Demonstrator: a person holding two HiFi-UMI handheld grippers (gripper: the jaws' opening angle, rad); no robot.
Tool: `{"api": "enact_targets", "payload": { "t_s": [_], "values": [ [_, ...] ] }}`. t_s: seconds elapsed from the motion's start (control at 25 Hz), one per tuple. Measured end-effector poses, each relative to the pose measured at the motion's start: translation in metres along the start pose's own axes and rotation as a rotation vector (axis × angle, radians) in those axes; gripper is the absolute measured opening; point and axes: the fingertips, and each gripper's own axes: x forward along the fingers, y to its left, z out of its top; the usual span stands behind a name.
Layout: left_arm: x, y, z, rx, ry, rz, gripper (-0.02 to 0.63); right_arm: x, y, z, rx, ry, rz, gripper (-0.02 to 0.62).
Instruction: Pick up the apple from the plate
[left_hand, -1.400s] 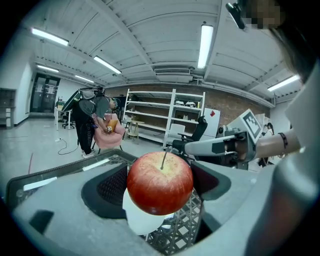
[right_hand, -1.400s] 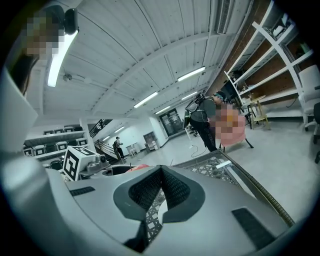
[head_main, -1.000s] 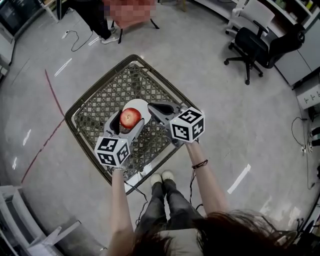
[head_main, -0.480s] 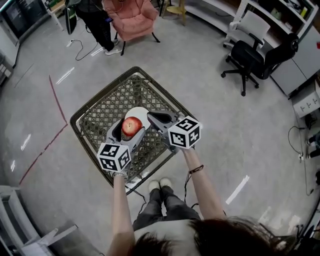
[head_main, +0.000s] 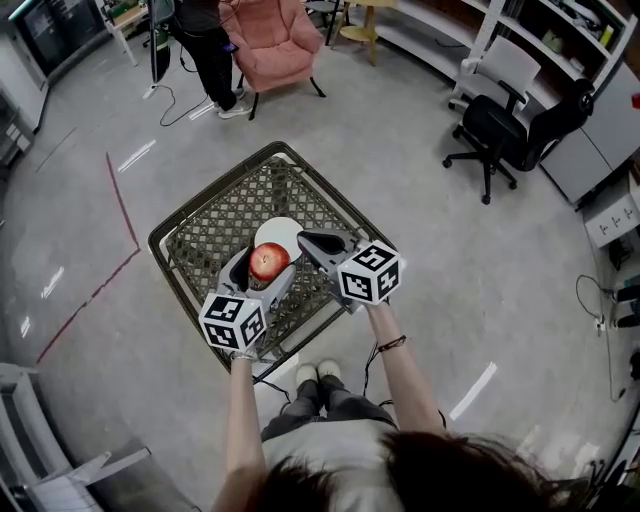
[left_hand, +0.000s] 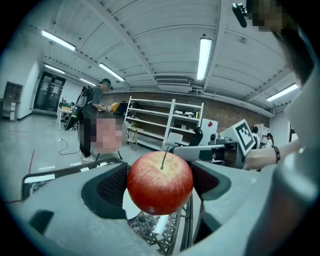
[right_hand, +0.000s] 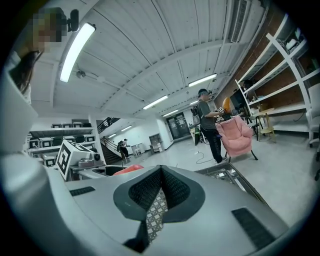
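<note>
The red apple (head_main: 268, 261) (left_hand: 160, 182) hangs stem-up above the wire basket, with my left gripper (head_main: 262, 263) shut on it, jaws pressing its two sides. The white plate (head_main: 281, 231) lies in the basket just beyond the apple; a sliver of the plate (left_hand: 129, 209) shows beneath the fruit in the left gripper view. My right gripper (head_main: 304, 238) hovers to the right of the apple over the basket, its jaws shut with nothing between them. In the right gripper view a red edge of the apple (right_hand: 129, 170) peeks over the left jaw.
The wire mesh basket (head_main: 200, 206) stands on the grey floor in front of my feet (head_main: 318, 375). A pink armchair (head_main: 272, 45) and a standing person (head_main: 205, 45) are beyond it. A black office chair (head_main: 510, 125) and shelving stand at the back right.
The head view has pulled back, so the basket looks smaller. The apple stays clamped in the left gripper and sits slightly nearer me relative to the plate. The right gripper keeps its place.
</note>
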Motion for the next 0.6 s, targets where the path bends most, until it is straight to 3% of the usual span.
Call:
{"api": "enact_targets", "payload": {
  "t_s": [0.6],
  "values": [
    [-0.020,-0.019,0.011,0.022,-0.015,-0.018,0.402,-0.014,0.024,0.013,0.012,-0.070,0.003,0.009]
  ]
}}
